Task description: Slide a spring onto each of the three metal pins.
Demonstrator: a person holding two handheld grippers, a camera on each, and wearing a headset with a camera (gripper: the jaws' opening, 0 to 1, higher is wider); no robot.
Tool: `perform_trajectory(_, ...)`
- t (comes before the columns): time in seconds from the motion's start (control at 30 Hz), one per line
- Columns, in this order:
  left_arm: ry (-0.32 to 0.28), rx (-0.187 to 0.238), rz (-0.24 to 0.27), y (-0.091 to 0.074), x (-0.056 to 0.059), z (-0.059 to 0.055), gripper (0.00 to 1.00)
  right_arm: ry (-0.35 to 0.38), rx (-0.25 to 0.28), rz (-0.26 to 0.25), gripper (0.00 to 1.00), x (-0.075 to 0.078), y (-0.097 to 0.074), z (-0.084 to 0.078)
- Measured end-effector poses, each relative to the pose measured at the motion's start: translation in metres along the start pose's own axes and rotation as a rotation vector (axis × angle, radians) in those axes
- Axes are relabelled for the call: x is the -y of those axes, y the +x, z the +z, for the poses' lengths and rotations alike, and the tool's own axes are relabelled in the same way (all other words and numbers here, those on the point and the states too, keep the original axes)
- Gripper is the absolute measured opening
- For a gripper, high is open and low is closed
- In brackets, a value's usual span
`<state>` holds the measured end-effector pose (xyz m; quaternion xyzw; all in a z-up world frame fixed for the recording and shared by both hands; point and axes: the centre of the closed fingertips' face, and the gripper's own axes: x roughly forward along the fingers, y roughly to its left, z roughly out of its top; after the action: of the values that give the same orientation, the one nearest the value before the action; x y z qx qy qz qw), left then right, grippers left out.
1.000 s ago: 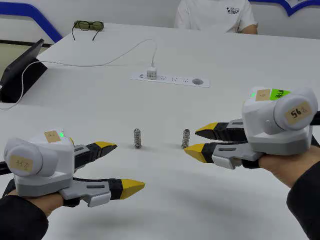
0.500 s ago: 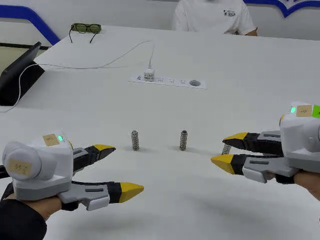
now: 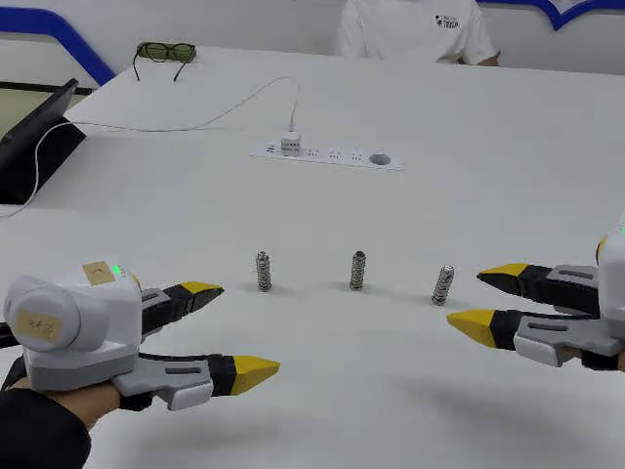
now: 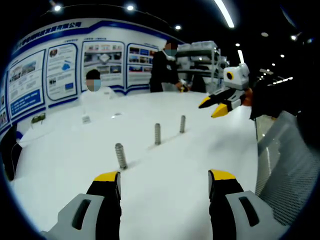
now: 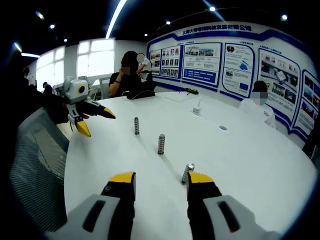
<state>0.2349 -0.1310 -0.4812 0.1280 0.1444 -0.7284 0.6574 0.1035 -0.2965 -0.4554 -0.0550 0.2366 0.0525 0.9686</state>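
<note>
Flanking three upright springs (image 3: pixel 358 271), pins indistinct, left gripper (image 3: pixel 249 327) and edge-cropped right gripper (image 3: pixel 465 298) hold jaws apart.

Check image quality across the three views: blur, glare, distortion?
Head view: sharp, even light, faint soft shadows beside the springs, no glare on the table. Left gripper view: heavy fisheye curving, bright ceiling lamps, slightly soft. Right gripper view: same curving, bright windows at upper left, springs legible.

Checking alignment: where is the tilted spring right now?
In the head view, the tilted spring stands rightmost in the row of three, between the middle spring and the right hand-held gripper.
</note>
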Motion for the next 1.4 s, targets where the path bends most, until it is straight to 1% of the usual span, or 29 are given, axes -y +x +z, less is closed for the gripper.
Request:
perform_trajectory(0.13, -0.003, 0.000, 0.002, 0.001, -0.001, 0.000, 0.72, 0.013, 0.003, -0.013, 0.47, 0.005, -0.003, -0.007)
perform_trajectory(0.27, -0.005, 0.001, 0.004, 0.000, -0.001, 0.000, 0.73, 0.027, 0.002, -0.025, 0.48, 0.009, -0.006, -0.013)
perform_trajectory(0.53, -0.011, -0.001, 0.010, -0.001, -0.001, -0.003, 0.73, 0.032, 0.016, -0.027, 0.55, 0.010, -0.010, -0.017)
perform_trajectory(0.93, -0.017, 0.001, 0.013, 0.000, -0.002, -0.003, 0.74, 0.034, 0.021, -0.034, 0.60, 0.012, -0.014, -0.018)
perform_trajectory(1.4, -0.024, 0.001, 0.022, -0.002, -0.005, -0.004, 0.75, 0.034, 0.027, -0.044, 0.66, 0.013, -0.015, -0.018)
